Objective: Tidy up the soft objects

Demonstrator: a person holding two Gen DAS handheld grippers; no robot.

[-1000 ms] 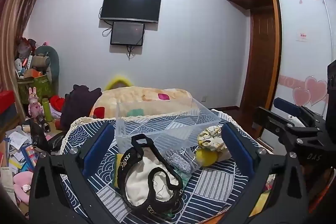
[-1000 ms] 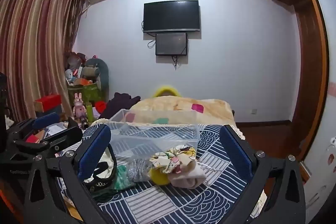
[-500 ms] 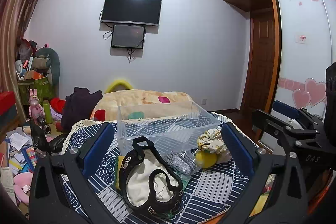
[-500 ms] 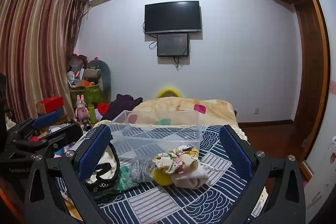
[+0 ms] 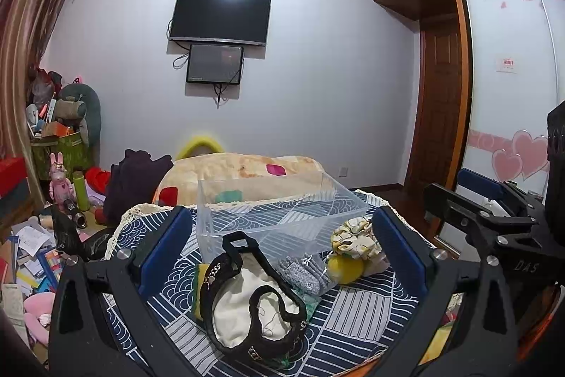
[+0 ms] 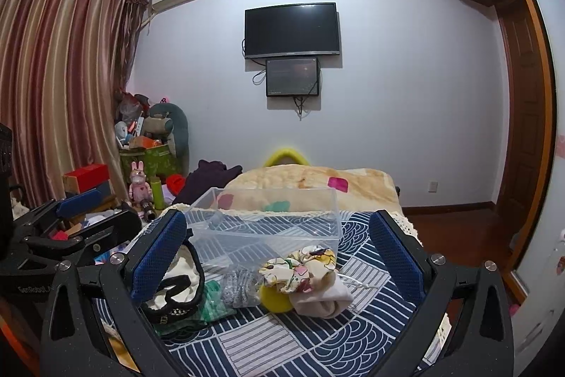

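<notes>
A clear plastic bin (image 5: pixel 275 211) (image 6: pixel 268 221) stands empty on the blue patterned cloth (image 5: pixel 353 324). In front of it lies a pile of soft things: a black-trimmed cream garment (image 5: pixel 247 302) (image 6: pixel 176 281), a grey knitted piece (image 5: pixel 303 271) (image 6: pixel 240 281), a green cloth (image 6: pixel 212 301), a yellow ball (image 5: pixel 344 269) (image 6: pixel 273 299) and a floral cloth (image 5: pixel 355 237) (image 6: pixel 300 269) over a beige sock (image 6: pixel 321 299). My left gripper (image 5: pixel 280 246) is open above the garment. My right gripper (image 6: pixel 279 246) is open above the floral cloth. Both are empty.
A folded cream blanket (image 5: pixel 240 172) lies behind the bin. A dark garment (image 5: pixel 137 179) sits at the left. Toys, boxes and papers (image 5: pixel 31 235) clutter the floor on the left. A wardrobe (image 5: pixel 505 94) and door stand at the right.
Both views have tilted up and drawn back slightly, so the bin and pile sit lower in frame. Nothing on the cloth has moved and both grippers stay open.
</notes>
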